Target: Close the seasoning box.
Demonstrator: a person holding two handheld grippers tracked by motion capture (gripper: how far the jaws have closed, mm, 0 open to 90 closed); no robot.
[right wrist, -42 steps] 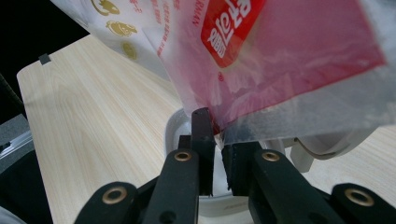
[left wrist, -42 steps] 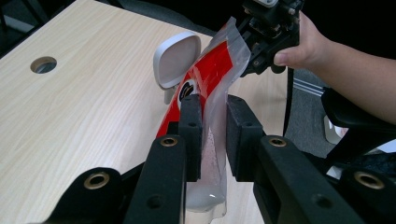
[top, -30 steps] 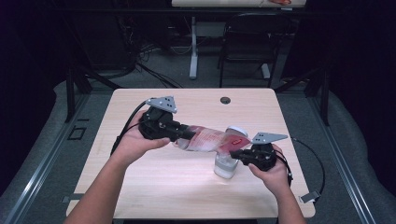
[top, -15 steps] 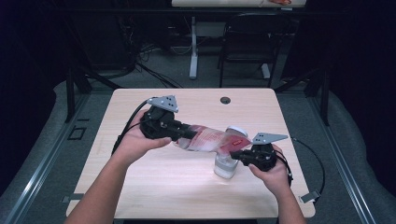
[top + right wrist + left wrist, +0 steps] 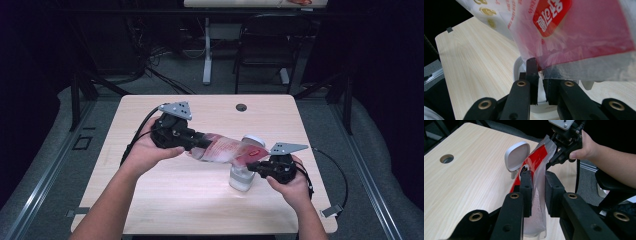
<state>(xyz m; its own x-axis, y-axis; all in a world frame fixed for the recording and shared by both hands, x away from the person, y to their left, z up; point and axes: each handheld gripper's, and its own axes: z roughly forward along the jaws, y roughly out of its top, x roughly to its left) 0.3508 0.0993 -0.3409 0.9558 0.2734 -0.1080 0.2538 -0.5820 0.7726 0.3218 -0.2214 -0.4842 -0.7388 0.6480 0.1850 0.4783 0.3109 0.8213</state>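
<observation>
A clear plastic bag (image 5: 227, 149) with red print and white granules hangs stretched between both grippers above the table. My left gripper (image 5: 196, 141) is shut on the bag's fuller end; in the left gripper view its pads (image 5: 526, 187) pinch the bag (image 5: 536, 170). My right gripper (image 5: 253, 167) is shut on the bag's sealed red edge (image 5: 584, 37), which drapes over its pads (image 5: 532, 75). Under that end stands a clear jar (image 5: 241, 178), and its white flip lid (image 5: 253, 141) stands open behind the bag. The lid (image 5: 517, 155) also shows in the left gripper view.
The light wooden table (image 5: 150, 200) has a round cable hole (image 5: 241, 107) near its far edge. Cables trail from both grippers over the table's sides. A dark chair (image 5: 265, 50) and desk legs stand beyond the table.
</observation>
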